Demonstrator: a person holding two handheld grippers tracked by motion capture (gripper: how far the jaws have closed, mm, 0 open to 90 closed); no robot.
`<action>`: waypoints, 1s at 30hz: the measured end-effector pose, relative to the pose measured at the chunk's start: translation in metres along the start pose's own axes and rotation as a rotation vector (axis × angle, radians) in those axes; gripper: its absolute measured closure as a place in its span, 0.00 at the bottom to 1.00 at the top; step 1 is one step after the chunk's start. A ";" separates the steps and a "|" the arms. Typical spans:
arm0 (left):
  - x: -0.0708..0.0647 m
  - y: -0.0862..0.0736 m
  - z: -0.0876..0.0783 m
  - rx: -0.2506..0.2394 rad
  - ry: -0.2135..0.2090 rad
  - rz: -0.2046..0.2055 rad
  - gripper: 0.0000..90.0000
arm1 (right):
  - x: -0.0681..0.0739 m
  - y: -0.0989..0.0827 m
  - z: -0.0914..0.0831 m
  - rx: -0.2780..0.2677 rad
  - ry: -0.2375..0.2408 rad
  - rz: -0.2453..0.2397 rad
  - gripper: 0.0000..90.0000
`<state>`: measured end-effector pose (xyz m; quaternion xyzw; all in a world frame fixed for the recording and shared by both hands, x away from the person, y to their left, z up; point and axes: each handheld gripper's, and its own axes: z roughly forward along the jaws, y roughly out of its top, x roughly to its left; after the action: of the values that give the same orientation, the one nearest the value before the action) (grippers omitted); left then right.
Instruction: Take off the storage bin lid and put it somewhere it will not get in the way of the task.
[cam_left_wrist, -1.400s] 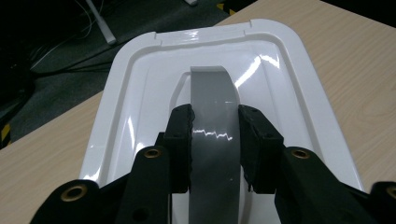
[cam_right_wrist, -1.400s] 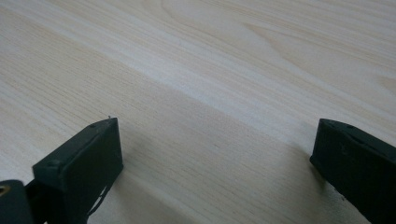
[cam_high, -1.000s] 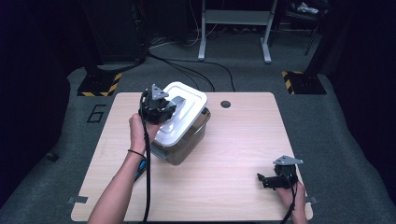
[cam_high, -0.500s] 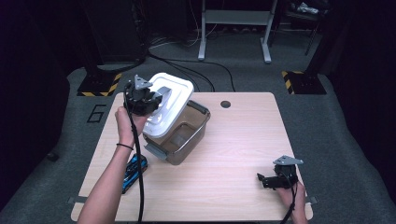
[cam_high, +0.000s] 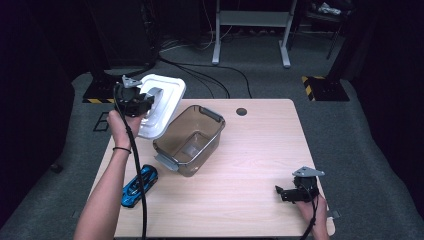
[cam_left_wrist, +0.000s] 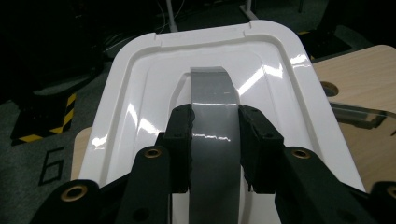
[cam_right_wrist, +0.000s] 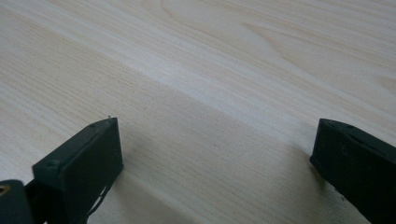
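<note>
My left gripper (cam_high: 145, 100) is shut on the grey handle (cam_left_wrist: 214, 116) of a white box lid (cam_high: 164, 102), which hangs tilted in the air over the table's far left corner. In the left gripper view the jaws clamp the handle from both sides, with the lid (cam_left_wrist: 140, 98) spreading beyond them. A clear brownish plastic box (cam_high: 191, 140) stands uncovered and empty on the table, just right of the lid. My right gripper (cam_high: 280, 192) rests low at the table's near right, jaws wide open over bare wood (cam_right_wrist: 210, 116).
A blue toy car (cam_high: 138, 184) lies on the table near the left forearm, in front of the box. The wooden table (cam_high: 260, 150) has a round cable hole (cam_high: 241, 111) at the back. Dark floor with cables and a desk frame lies behind.
The lid has come off the box: my left gripper carried it up and to the left, uncovering the empty box and the blue car. The right gripper stayed still.
</note>
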<state>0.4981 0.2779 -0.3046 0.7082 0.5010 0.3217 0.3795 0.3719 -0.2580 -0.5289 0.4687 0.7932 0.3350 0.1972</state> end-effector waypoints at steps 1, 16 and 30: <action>0.003 -0.001 0.002 0.004 0.009 -0.008 0.74 | 0.000 0.000 0.000 0.000 0.000 0.000 0.01; 0.040 -0.028 0.018 0.064 0.099 -0.034 0.74 | 0.000 0.000 0.000 0.000 0.000 0.001 0.01; 0.059 -0.060 0.045 0.102 0.145 -0.032 0.74 | 0.000 0.000 0.000 0.000 0.002 0.003 0.01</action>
<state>0.5251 0.3370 -0.3742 0.6933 0.5543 0.3400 0.3107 0.3720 -0.2579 -0.5288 0.4694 0.7927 0.3358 0.1962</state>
